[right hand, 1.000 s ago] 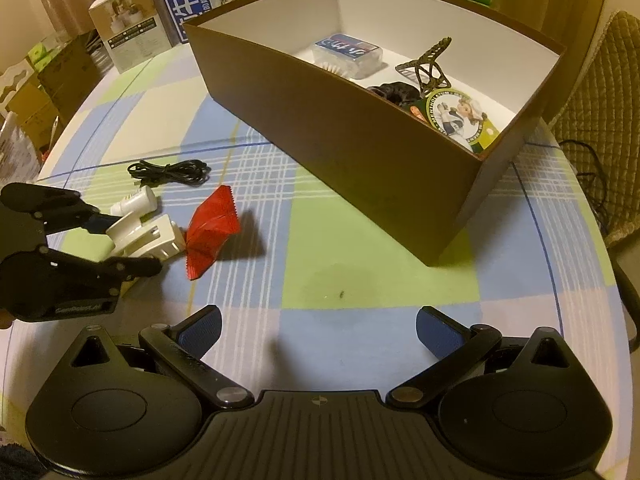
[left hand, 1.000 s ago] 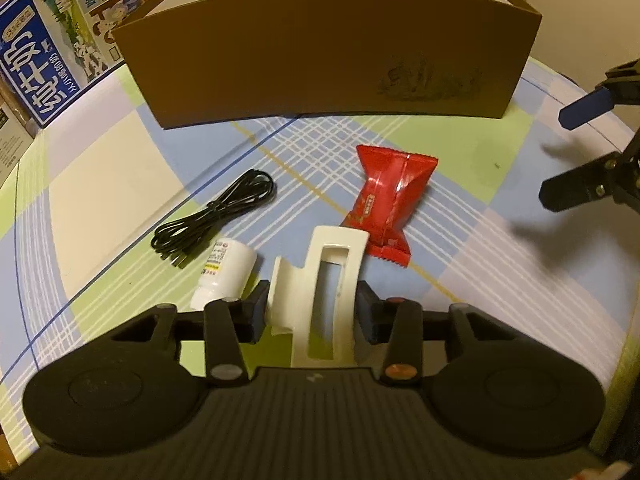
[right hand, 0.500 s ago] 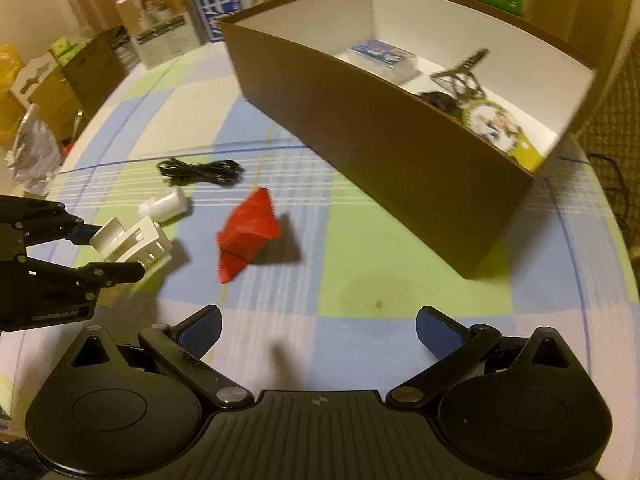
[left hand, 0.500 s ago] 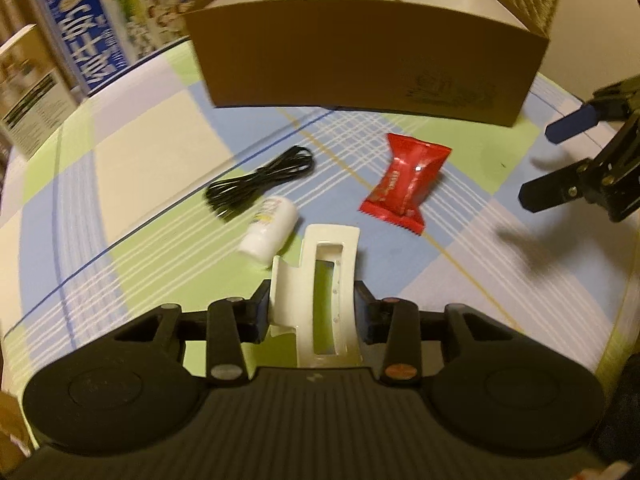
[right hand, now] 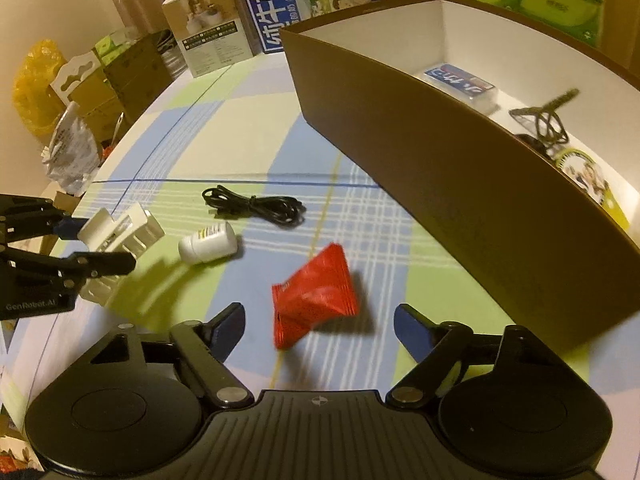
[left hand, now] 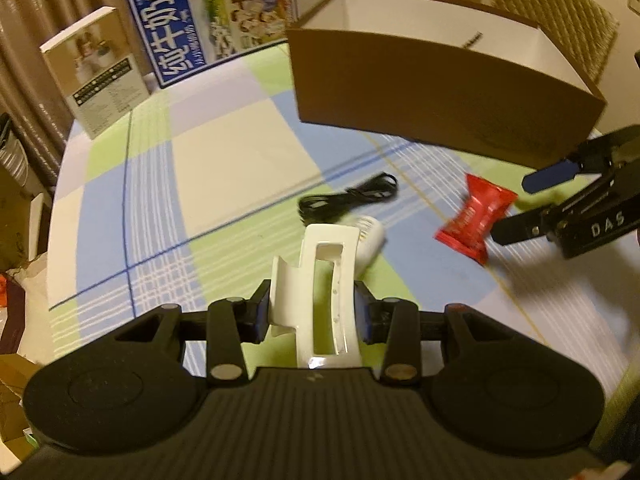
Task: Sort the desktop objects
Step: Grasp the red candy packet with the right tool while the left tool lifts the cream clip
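The left gripper [left hand: 312,316] clamps a white hair clip [left hand: 320,280] (hiding part of the white bottle [left hand: 370,240]), while the right gripper [right hand: 318,330], jaws just closing, straddles the red packet [right hand: 312,292] untouched

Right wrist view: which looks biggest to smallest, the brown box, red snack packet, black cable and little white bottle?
1. Brown box, by far.
2. Red snack packet, though it lies nearest the camera.
3. Black cable, bundled and farther off, so close to the packet.
4. White bottle, smallest.

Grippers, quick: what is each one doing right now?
Left gripper: shut on the white hair clip.
Right gripper: open, jaws just closing in around the red packet, not gripping yet.
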A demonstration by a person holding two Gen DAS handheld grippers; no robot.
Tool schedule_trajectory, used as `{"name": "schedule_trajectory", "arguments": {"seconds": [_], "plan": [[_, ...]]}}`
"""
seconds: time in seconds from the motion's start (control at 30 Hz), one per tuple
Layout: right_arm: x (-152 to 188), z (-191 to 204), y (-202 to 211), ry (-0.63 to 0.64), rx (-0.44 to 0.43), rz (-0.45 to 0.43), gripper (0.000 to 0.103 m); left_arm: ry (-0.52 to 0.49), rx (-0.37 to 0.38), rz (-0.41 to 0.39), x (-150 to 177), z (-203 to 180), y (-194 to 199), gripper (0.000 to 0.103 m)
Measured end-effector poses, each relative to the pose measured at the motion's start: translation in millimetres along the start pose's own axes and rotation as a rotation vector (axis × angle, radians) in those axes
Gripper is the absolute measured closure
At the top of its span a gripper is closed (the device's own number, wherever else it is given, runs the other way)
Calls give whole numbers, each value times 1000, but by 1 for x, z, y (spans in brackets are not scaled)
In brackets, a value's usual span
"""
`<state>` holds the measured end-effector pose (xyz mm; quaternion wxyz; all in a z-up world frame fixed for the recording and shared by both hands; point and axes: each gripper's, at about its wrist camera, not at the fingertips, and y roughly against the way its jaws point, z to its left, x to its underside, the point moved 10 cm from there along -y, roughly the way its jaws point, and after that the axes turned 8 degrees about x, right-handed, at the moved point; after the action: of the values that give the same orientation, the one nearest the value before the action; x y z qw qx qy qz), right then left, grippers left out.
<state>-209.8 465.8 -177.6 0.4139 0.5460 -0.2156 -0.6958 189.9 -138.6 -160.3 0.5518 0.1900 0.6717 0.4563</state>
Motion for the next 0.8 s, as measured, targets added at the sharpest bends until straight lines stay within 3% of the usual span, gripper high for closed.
{"name": "schedule_trajectory", "arguments": {"seconds": [0.07,0.33,0.43,0.53,0.8], "plan": [[-5,3,-6,10,-2,-3,29,7,-7,-4,-4,4,-1,68],[-7,9,-27,29,-19,24,66,6,-8,-4,-14,6,-10,67],[-6,11,-27,32,-38,25,75,6,-4,0,-16,4,-12,67],[-6,14,-23,36,-59,26,82,6,-1,5,-16,3,-14,67],[-6,12,-6,14,-67,20,84,-2,2,2,-19,-2,-12,67]]}}
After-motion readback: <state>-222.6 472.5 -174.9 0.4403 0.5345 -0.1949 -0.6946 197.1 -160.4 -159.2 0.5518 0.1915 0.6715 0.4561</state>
